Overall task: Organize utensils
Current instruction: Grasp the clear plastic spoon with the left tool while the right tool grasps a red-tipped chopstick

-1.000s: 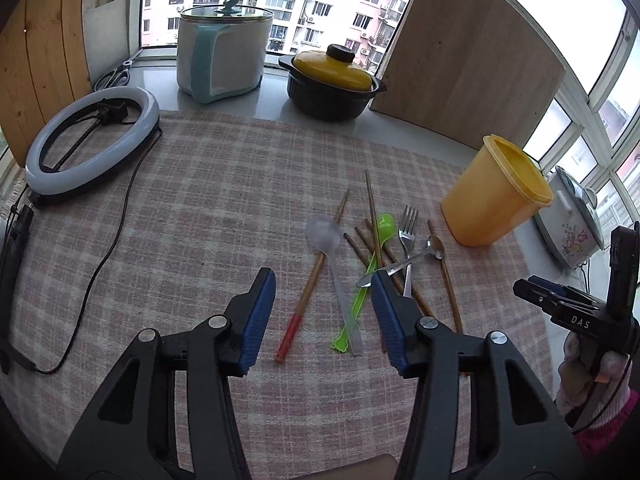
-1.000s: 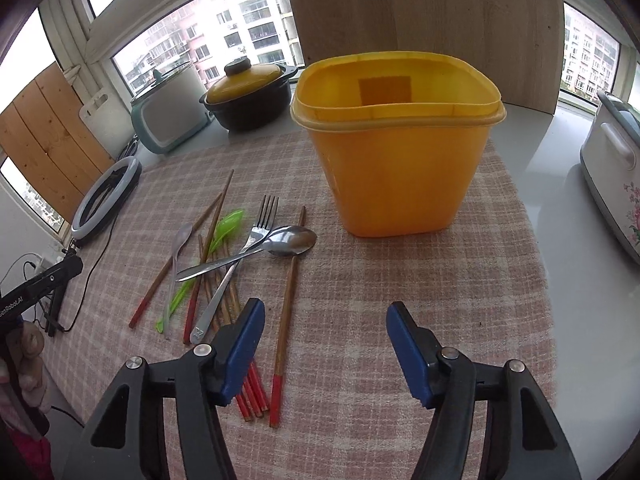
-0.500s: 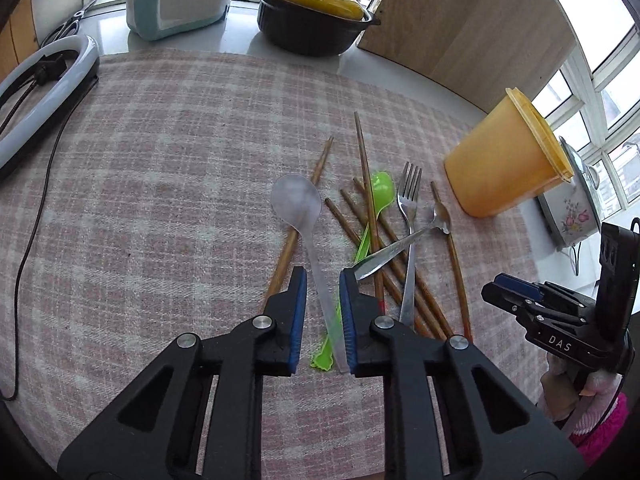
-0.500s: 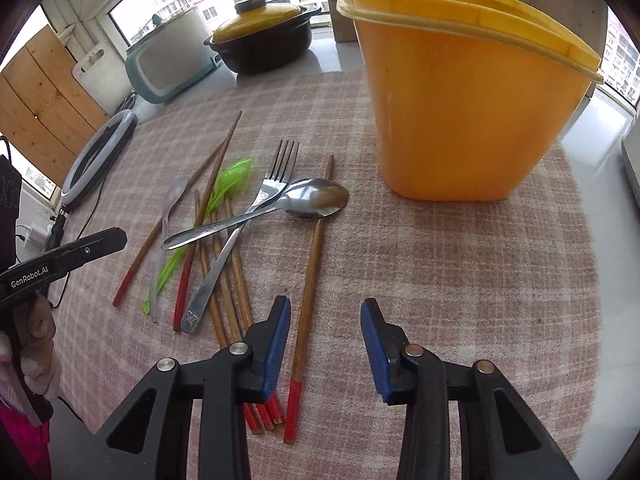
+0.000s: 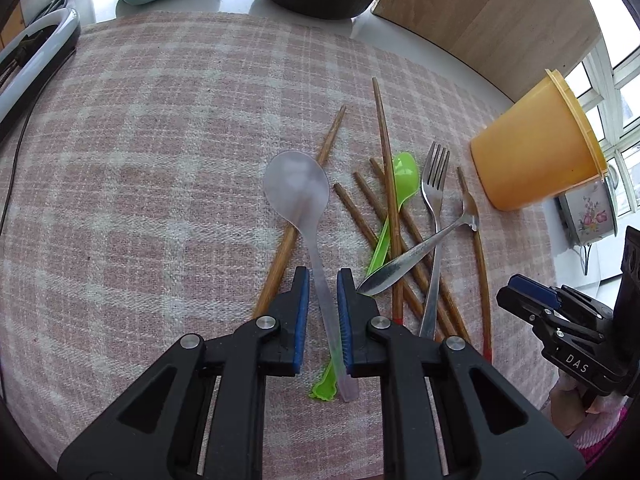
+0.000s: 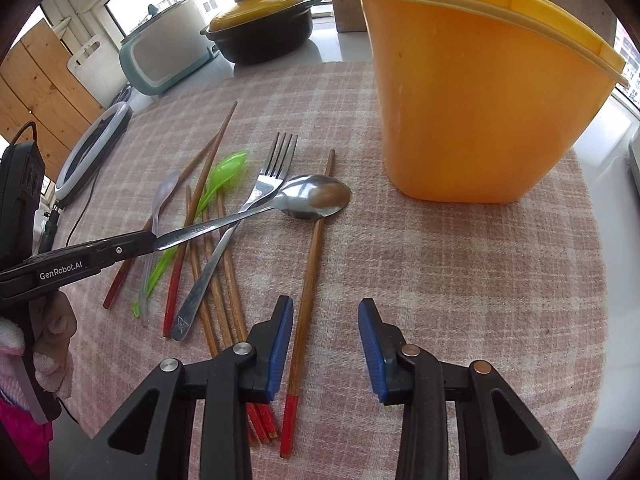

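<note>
A pile of utensils lies on the pink plaid cloth (image 5: pixel 140 168): a clear plastic spoon (image 5: pixel 298 192), a green plastic spoon (image 5: pixel 404 178), a metal fork (image 5: pixel 436 176), a metal spoon (image 6: pixel 316 200) and several wooden chopsticks with red ends (image 6: pixel 308 280). My left gripper (image 5: pixel 322 284) is closed around the clear spoon's handle, low over the cloth. My right gripper (image 6: pixel 325 320) is open just above the cloth, with a single chopstick beside its left finger. The yellow tub (image 6: pixel 476 92) stands upright beyond the right gripper and shows in the left wrist view (image 5: pixel 528 152).
A black pot with a yellow lid (image 6: pixel 264 28) and a teal-and-white appliance (image 6: pixel 168 56) stand at the back. A ring light (image 5: pixel 28 52) with its cable lies at the left. A floral appliance (image 5: pixel 586 212) sits past the tub.
My left gripper dropped to the pile and closed its jaws around the clear spoon's handle. My right gripper moved lower and closer to the single chopstick, its jaws narrowing and then widening again.
</note>
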A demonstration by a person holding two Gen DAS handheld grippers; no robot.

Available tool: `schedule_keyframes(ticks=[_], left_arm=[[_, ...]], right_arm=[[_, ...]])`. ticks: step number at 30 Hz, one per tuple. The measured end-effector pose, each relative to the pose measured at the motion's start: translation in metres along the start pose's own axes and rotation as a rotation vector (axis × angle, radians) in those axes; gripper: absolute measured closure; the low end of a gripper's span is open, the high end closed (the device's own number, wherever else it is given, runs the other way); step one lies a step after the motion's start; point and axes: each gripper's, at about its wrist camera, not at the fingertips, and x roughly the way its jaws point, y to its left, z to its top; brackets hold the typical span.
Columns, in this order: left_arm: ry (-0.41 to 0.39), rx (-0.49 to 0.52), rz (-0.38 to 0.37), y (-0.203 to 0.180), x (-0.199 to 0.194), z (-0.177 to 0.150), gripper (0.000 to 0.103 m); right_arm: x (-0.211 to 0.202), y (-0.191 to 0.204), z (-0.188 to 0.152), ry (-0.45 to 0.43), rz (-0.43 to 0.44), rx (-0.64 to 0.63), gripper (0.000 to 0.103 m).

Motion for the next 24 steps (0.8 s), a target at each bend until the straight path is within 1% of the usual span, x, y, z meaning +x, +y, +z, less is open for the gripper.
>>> schedule_keyframes(ticks=[5,8,11,13,15,19,20,22,24], left_arm=[[-0.009,-0.001,0.008,0.003,0.002,0.006,0.091],[-0.013,-0.006,0.013,-0.001,0.008,0.015,0.091],[-0.021,0.007,0.026,-0.002,0.011,0.02,0.091],[-0.032,0.022,0.042,-0.004,0.013,0.023,0.094],[-0.041,0.032,0.046,-0.006,0.016,0.025,0.095],[-0.053,0.029,0.034,-0.006,0.017,0.024,0.096],[-0.054,0.027,0.029,-0.005,0.017,0.023,0.097],[-0.054,0.02,0.022,-0.004,0.016,0.024,0.097],[-0.056,0.018,0.019,-0.001,0.015,0.021,0.098]], right_arm=[[0.005,0.001,0.004,0.007,0.003,-0.004,0.068],[0.009,0.002,0.006,0.014,0.006,-0.005,0.069],[0.014,0.003,0.009,0.021,0.006,-0.004,0.069],[0.017,0.003,0.01,0.027,0.005,-0.001,0.07],[0.021,0.004,0.012,0.032,0.002,0.002,0.071],[0.026,0.008,0.017,0.036,-0.017,-0.007,0.072],[0.027,0.009,0.018,0.038,-0.025,-0.011,0.074],[0.029,0.011,0.021,0.044,-0.056,-0.023,0.081],[0.031,0.012,0.023,0.053,-0.069,-0.036,0.088]])
